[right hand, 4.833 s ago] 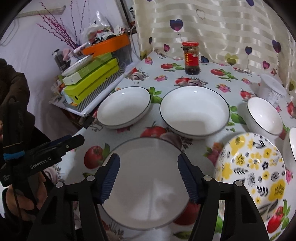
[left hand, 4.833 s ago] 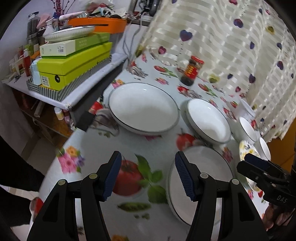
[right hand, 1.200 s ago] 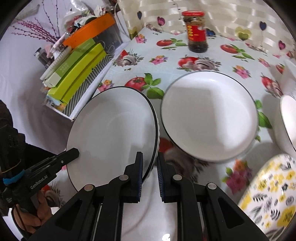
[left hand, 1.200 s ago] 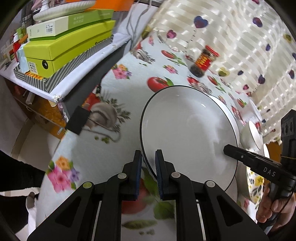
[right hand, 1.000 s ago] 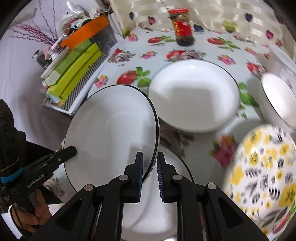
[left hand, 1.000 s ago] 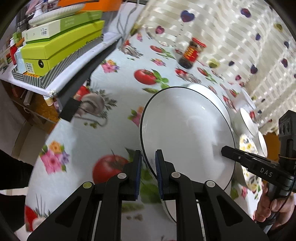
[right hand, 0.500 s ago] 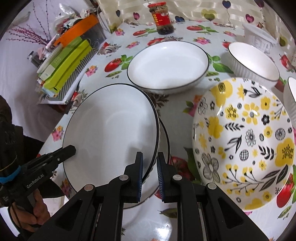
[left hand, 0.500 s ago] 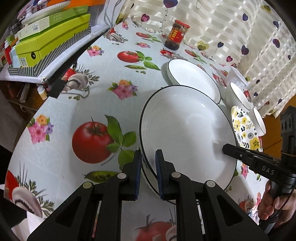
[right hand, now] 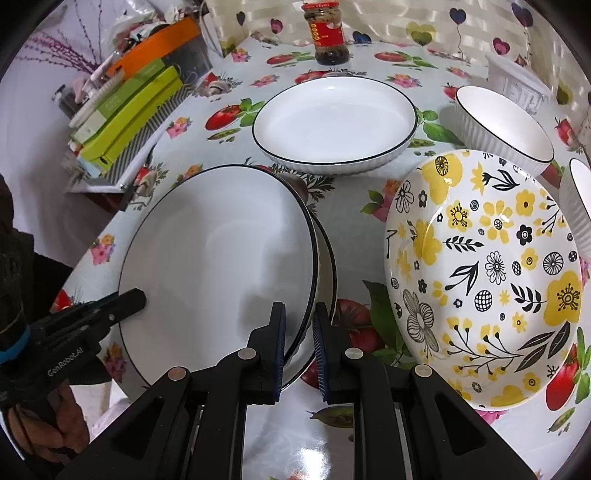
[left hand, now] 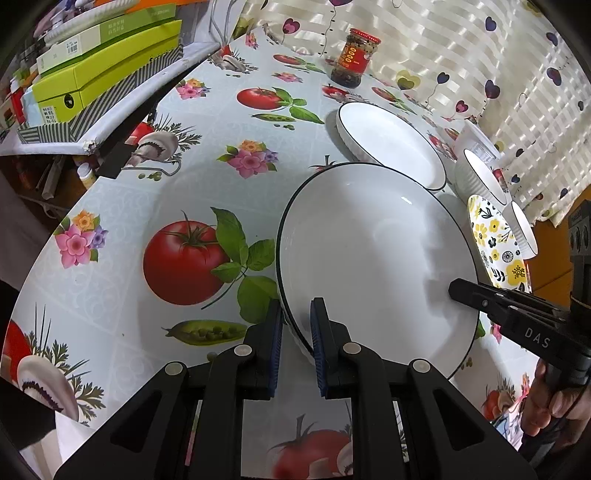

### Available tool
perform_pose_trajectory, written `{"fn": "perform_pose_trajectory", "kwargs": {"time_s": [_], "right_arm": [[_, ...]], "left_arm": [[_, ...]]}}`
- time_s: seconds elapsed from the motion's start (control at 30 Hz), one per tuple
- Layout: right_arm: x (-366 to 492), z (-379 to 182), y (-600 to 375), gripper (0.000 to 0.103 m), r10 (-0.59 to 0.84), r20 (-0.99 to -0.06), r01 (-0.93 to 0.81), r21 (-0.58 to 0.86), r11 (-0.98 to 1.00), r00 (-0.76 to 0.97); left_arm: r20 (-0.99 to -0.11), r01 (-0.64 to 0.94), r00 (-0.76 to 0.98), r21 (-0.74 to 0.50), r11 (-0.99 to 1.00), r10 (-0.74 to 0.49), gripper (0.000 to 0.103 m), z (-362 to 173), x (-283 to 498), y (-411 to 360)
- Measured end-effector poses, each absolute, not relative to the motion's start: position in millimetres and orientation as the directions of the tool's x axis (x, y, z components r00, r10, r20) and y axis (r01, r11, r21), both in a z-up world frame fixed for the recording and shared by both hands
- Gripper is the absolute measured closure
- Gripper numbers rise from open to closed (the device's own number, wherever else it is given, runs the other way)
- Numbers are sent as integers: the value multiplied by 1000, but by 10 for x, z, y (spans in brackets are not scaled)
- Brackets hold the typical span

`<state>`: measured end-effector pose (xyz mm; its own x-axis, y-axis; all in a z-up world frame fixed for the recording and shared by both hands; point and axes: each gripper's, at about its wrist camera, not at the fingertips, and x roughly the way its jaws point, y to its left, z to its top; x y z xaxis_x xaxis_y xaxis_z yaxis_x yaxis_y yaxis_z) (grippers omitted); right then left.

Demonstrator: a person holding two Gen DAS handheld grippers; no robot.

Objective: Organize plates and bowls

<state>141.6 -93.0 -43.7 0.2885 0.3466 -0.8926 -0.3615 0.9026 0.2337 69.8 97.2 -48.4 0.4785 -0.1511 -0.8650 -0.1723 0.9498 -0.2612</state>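
The left gripper (left hand: 295,343) has its blue-padded fingers (left hand: 275,347) clamped on the near rim of a white black-rimmed plate (left hand: 373,258), one pad on each side of the edge. Across the same plate, the right gripper (right hand: 298,345) pinches the opposite rim in the same way, so the plate is carried between the two tools. The right wrist view shows it tilted over a second white plate (right hand: 325,258), whose black edge peeks out beneath and to the right of it; whether the two touch cannot be told. A hand (left hand: 554,410) around the handle of the right tool shows at the lower right of the left wrist view.

Just beside the pair, on the bench (left hand: 207,177) with its tomato-and-flower cloth, lies a yellow floral plate (right hand: 487,269). Farther back sits a third white dish with a black rim (right hand: 332,122), apart from the held plate. To its right stand a ribbed white bowl (right hand: 506,125) and the edge of another bowl (right hand: 580,199). At the far edge a red-labelled jar (right hand: 328,33) stands before the heart-patterned curtain (left hand: 461,48). Green boxes (left hand: 103,62) are stacked on a shelf at the left.
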Motion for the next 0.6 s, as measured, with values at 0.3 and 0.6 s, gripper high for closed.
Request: {"fn": "perform_pose_trajectory", "kwargs": {"time_s": [0.3,0.6], "right_arm": [[1360,-405,-803,86,260,-905,-396,115,911,335],[1298,-415,-780,83,207,-900,-404,39,914,383]], "left_arm": [[-869,-161,472,-252,954,-150,87,-488,711,961],[-868,-150,477,-234,961,-137,85,-479,698,928]]}}
